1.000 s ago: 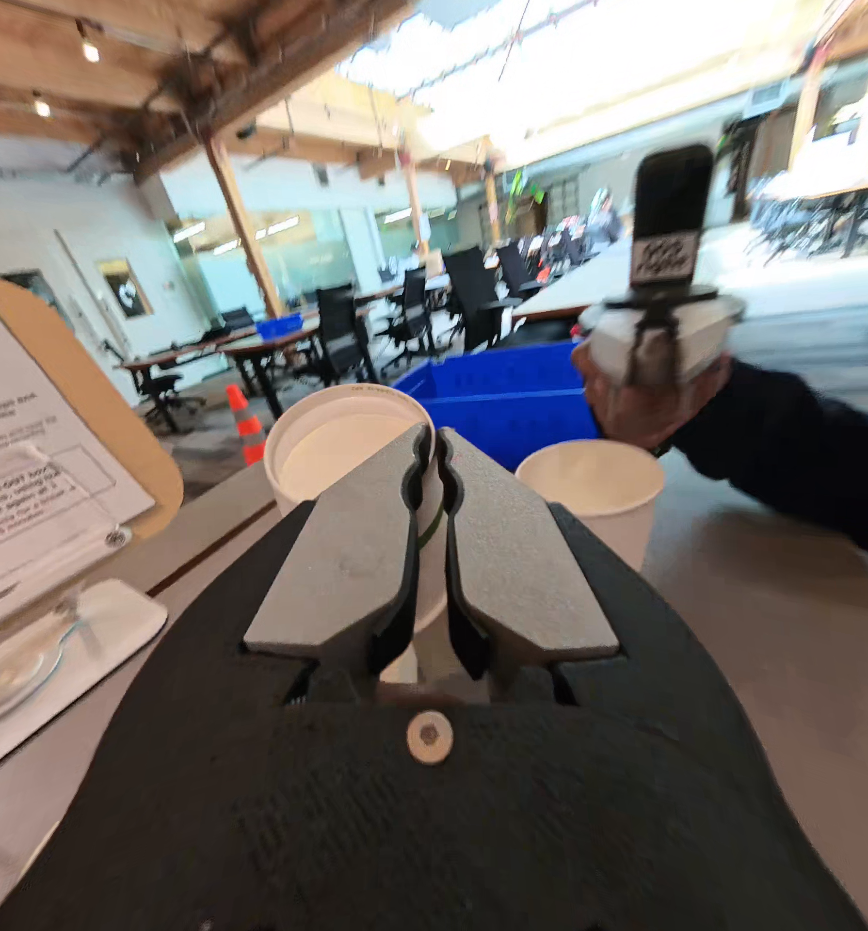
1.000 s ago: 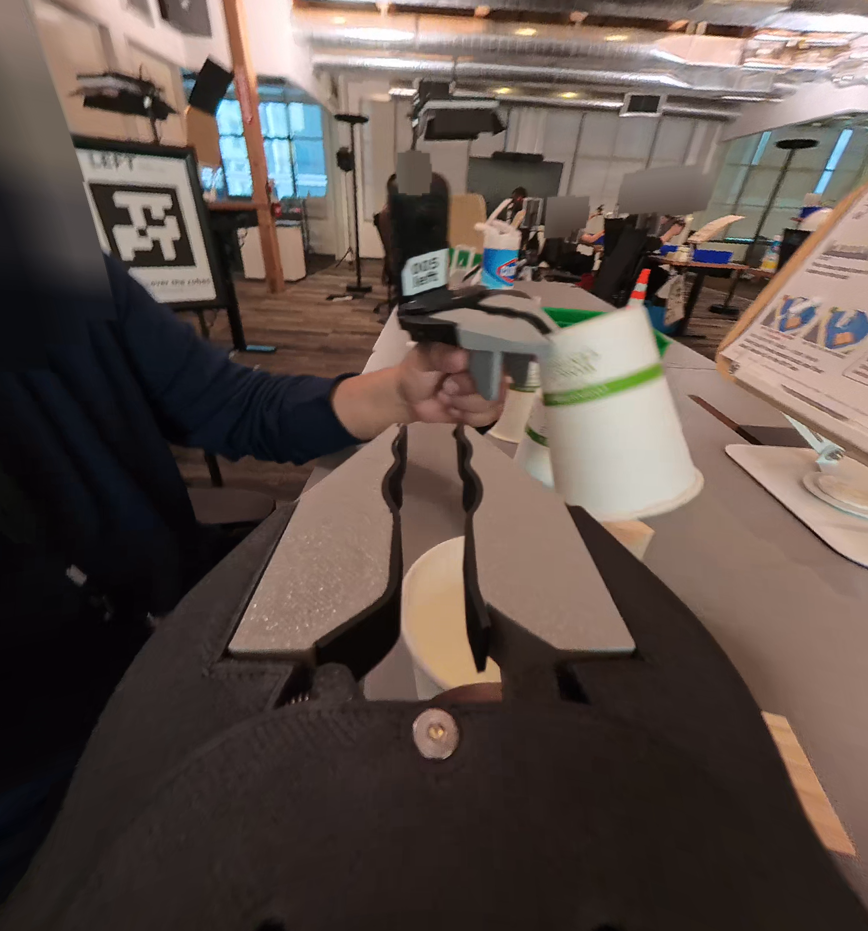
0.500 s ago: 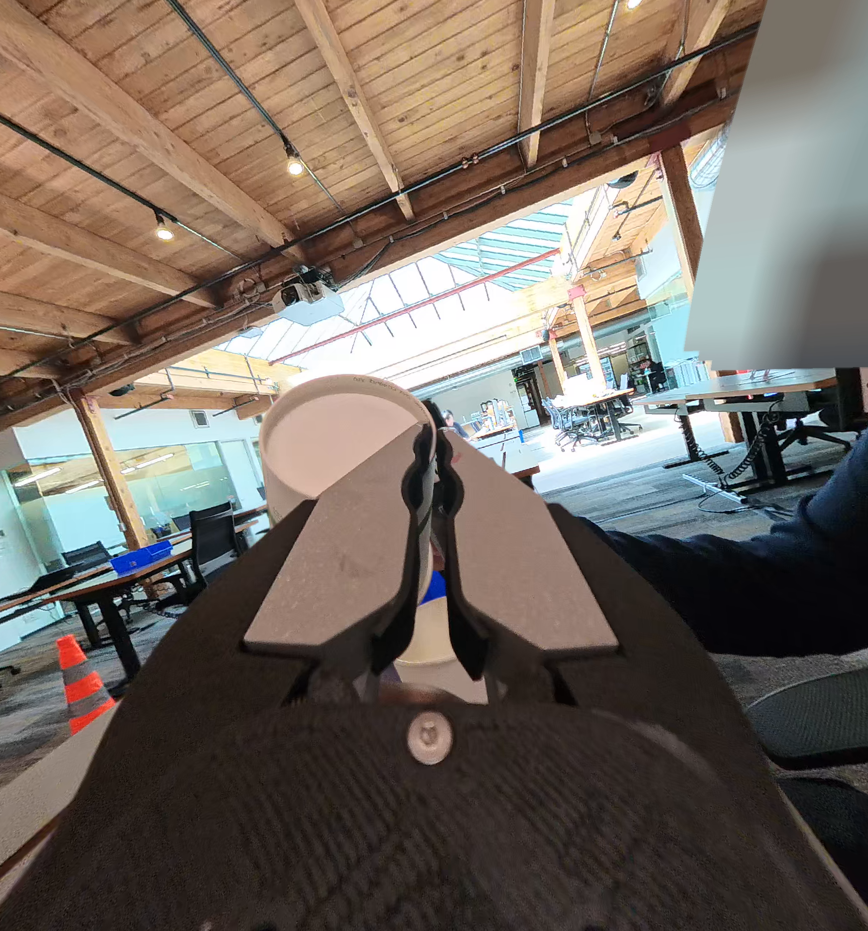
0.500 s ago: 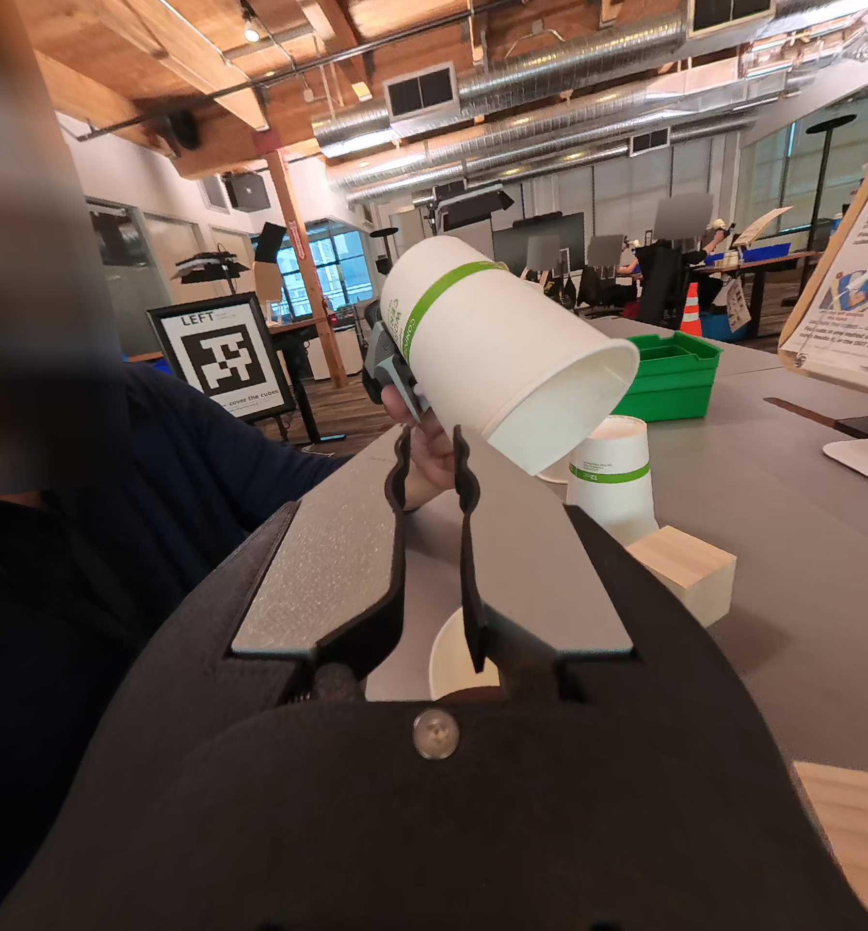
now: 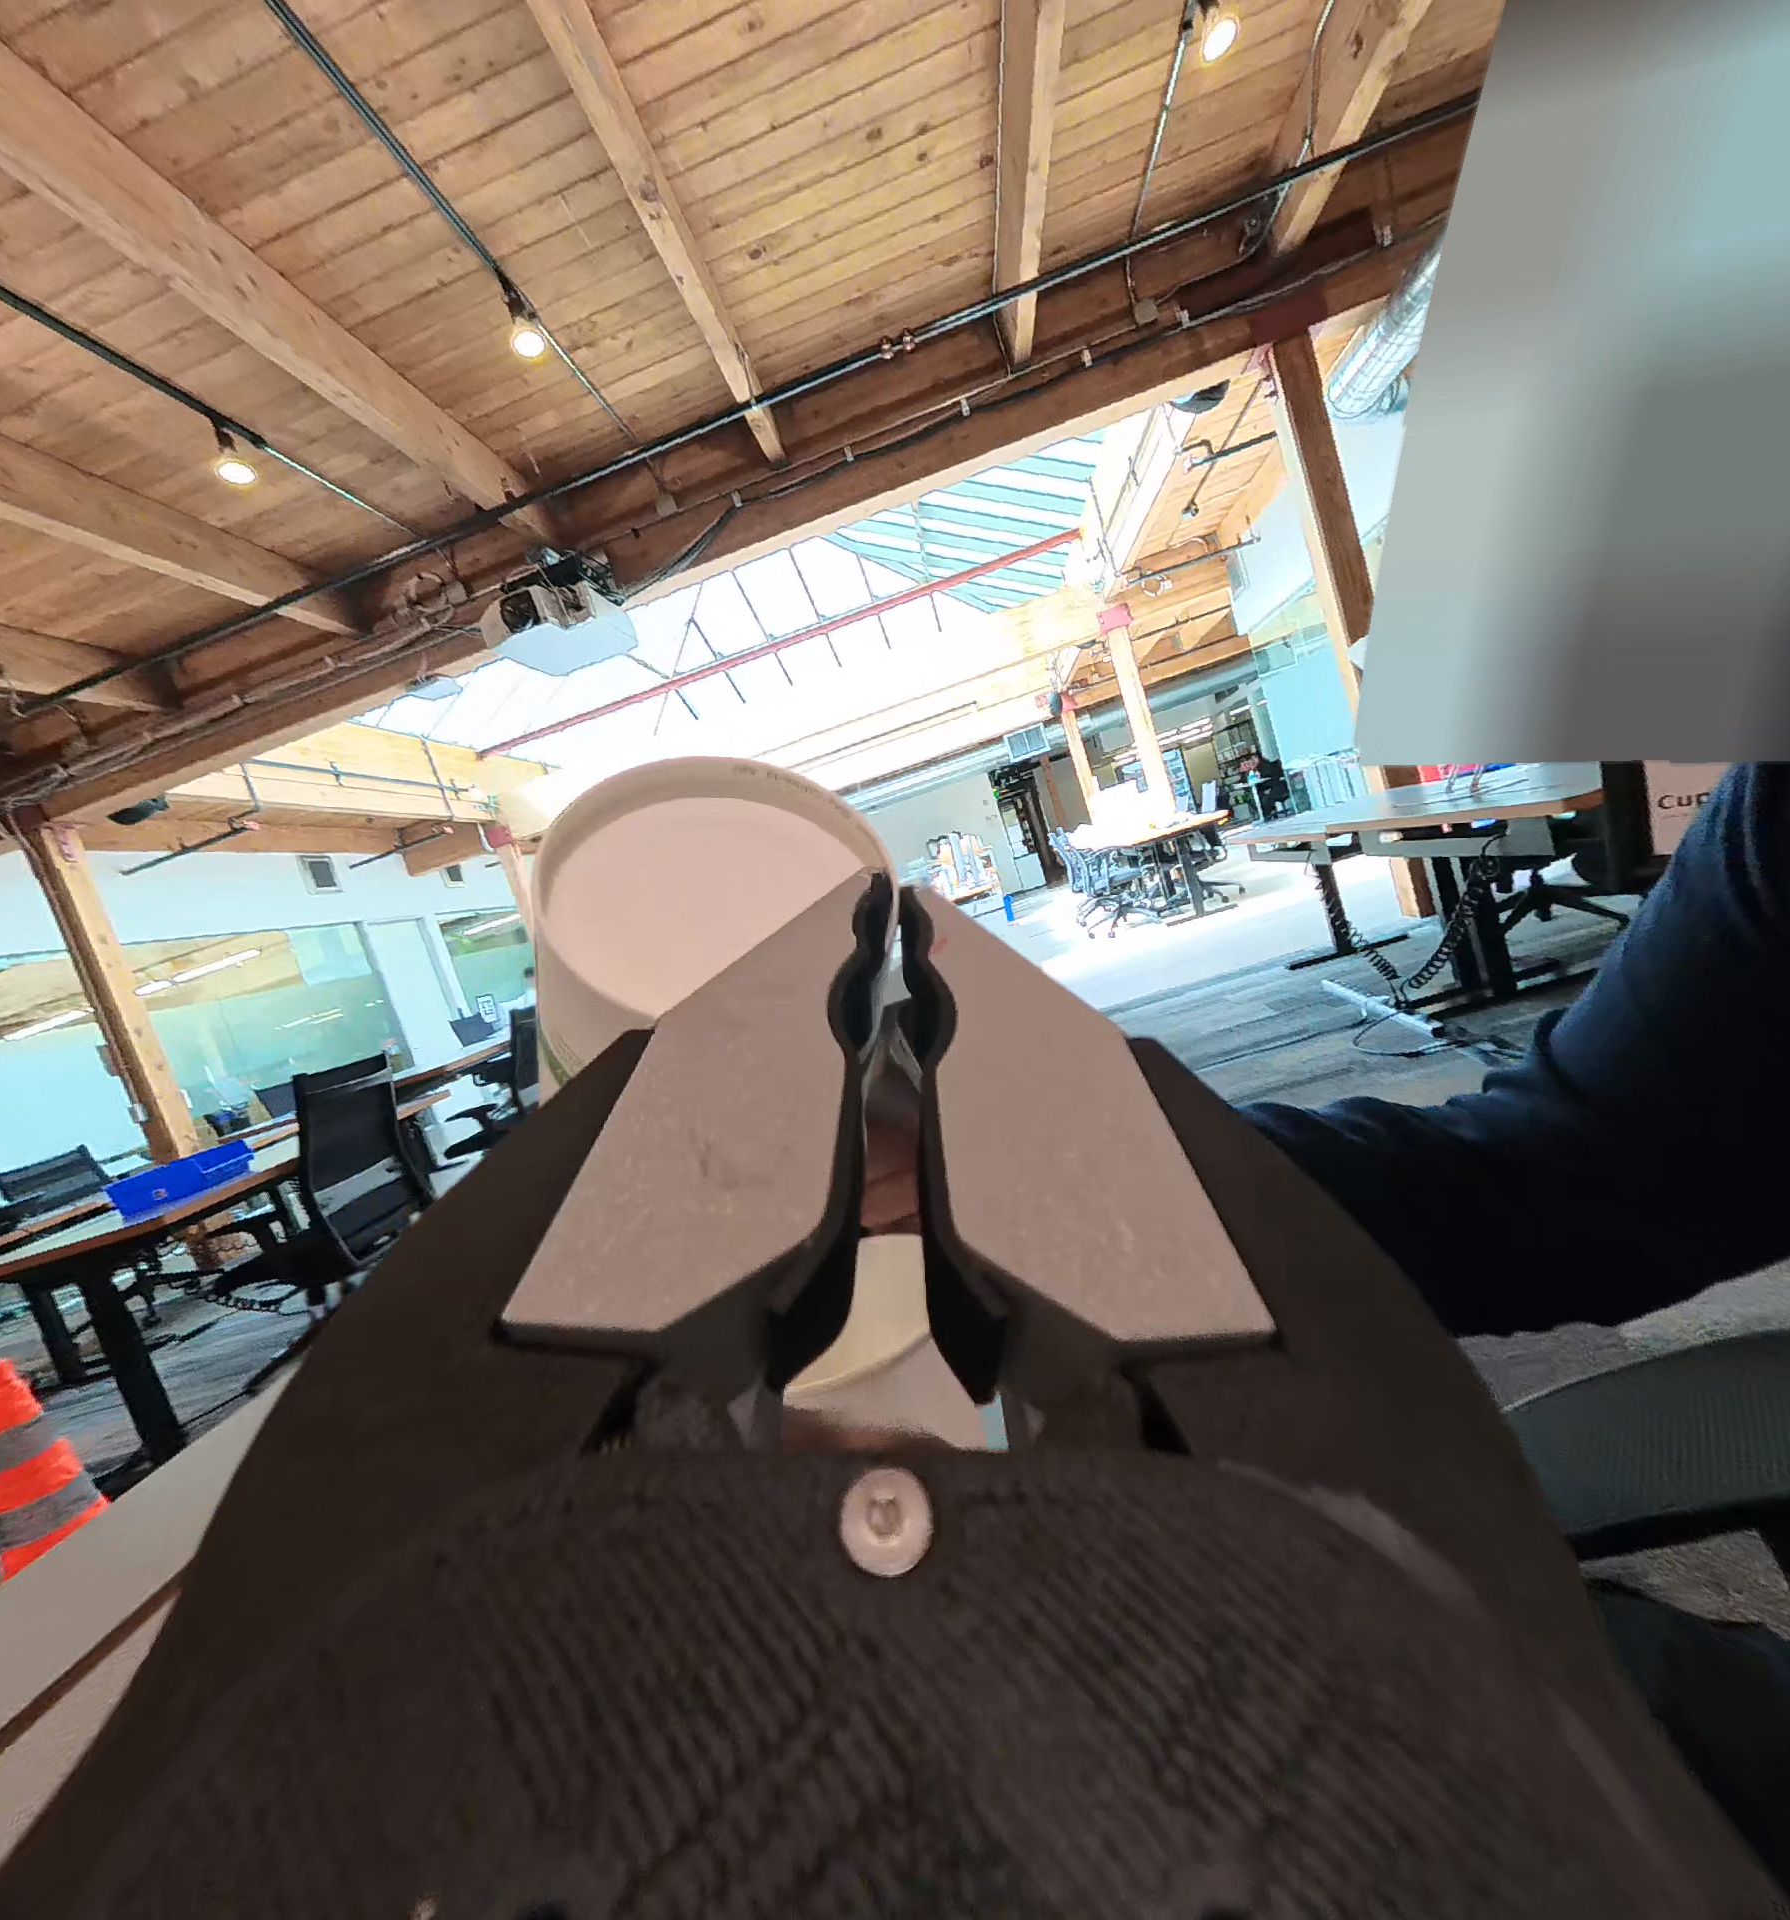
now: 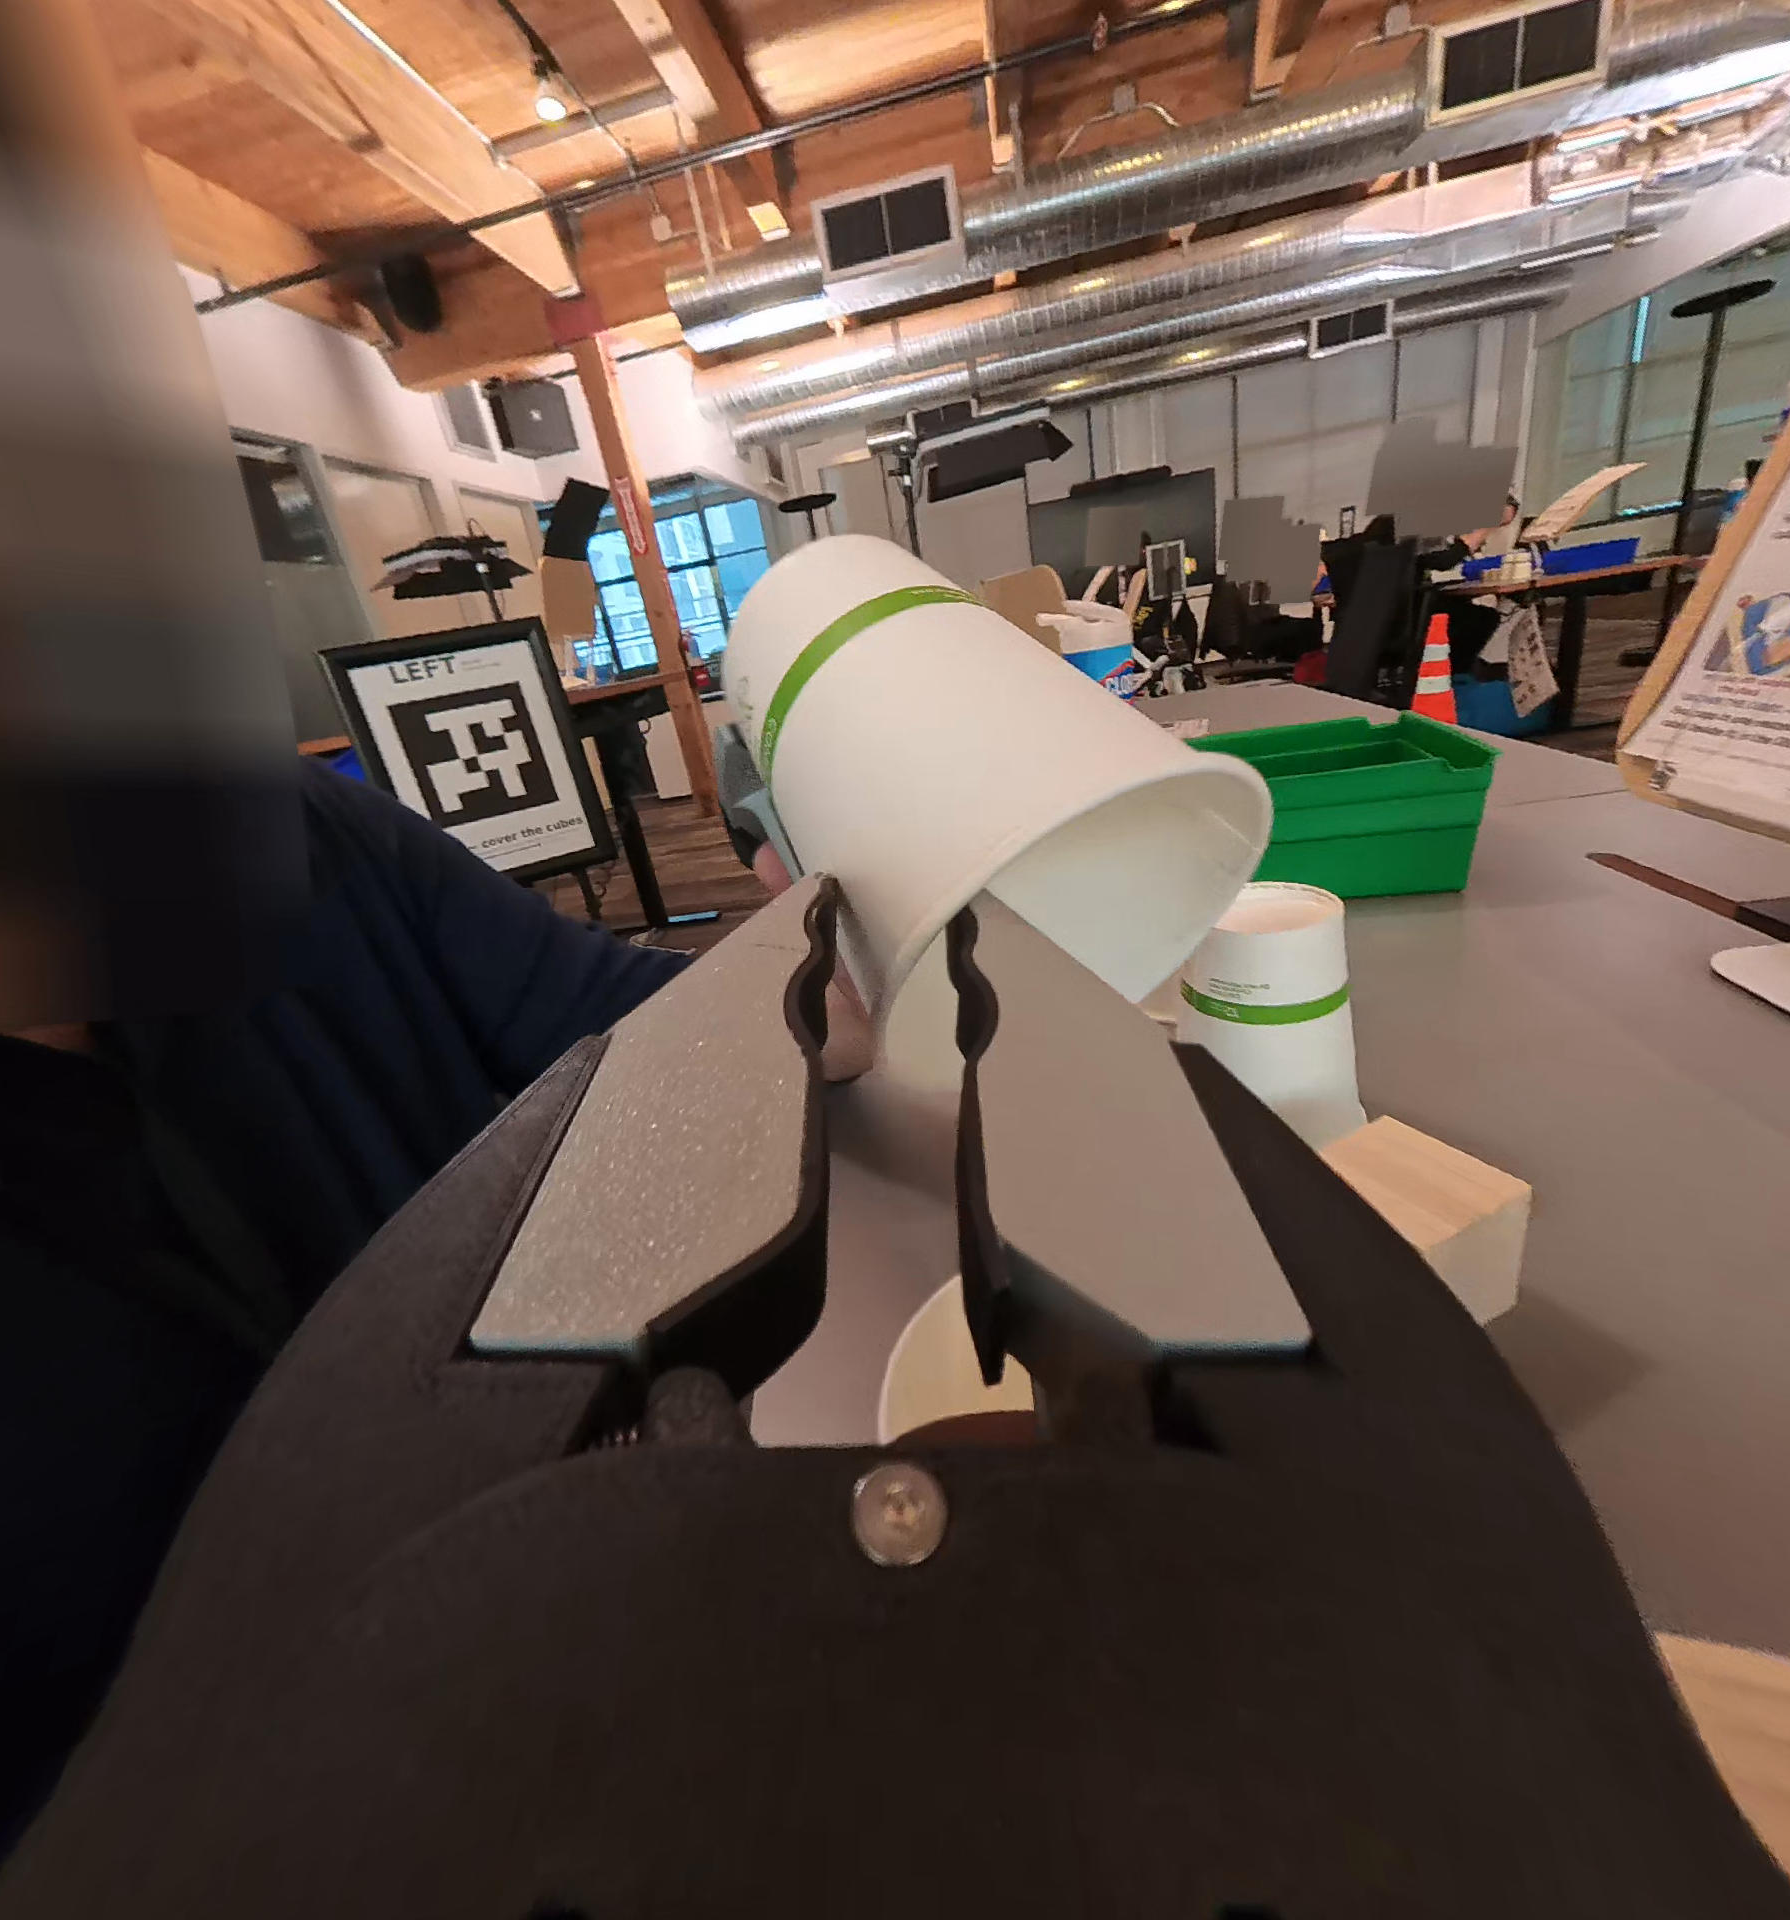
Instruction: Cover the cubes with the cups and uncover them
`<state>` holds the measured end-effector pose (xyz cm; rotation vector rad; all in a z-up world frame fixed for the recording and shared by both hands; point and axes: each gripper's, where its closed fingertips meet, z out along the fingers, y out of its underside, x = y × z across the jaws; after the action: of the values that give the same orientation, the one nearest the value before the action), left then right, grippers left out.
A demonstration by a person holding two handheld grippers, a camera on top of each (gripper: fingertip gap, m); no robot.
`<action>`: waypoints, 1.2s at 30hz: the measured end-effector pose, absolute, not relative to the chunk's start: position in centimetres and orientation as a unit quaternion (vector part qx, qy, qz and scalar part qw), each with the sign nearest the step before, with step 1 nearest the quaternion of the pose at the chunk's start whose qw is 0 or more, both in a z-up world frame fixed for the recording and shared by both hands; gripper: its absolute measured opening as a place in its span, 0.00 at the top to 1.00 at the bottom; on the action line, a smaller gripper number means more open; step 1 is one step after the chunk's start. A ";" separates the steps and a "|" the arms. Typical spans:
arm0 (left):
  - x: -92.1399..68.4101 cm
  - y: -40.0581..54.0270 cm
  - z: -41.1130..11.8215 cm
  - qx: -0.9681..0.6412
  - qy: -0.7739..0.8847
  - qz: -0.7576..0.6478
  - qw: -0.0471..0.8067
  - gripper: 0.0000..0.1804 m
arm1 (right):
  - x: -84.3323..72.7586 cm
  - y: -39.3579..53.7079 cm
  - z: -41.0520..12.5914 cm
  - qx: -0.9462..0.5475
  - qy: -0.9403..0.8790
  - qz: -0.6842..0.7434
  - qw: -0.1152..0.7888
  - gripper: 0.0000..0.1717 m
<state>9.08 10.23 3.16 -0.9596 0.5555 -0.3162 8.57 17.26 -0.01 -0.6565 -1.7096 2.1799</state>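
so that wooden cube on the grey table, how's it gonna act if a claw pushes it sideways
The wooden cube sits flat on the grey table, so it would likely slide, not roll. It looks solid and rigid, unlikely to dent. Pale wood suggests it is fairly light, and a high push might tip it.

1. Left gripper [image 5: 889, 914] tilted toward ceiling; fingers pinched on white paper cup [image 5: 683, 894] wall.
2. Cup bottom seen left of fingertips.
3. Dark sleeve [image 5: 1597, 1122] seen to the right.

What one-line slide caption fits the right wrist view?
Left gripper tilts a green-banded white paper cup above the grey table, near a bare wooden cube.
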 end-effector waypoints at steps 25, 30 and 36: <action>-1.7 16.9 -3.1 -0.658 0.060 0.005 0.751 0.88 | 13.8 21.5 -3.0 -0.301 -0.841 0.342 0.292 1.00; -2.5 17.4 -4.2 -0.677 0.050 0.017 0.734 0.88 | 13.7 21.8 -5.2 -0.332 -0.872 0.271 0.235 1.00; -3.5 17.9 -5.7 -0.706 0.031 0.020 0.707 0.87 | 11.8 21.0 -3.1 -0.316 -0.855 0.306 0.275 0.85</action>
<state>-3.47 17.90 -5.67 -1.5691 0.0696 0.0452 11.77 20.98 -3.10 -0.8506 -2.2973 0.8218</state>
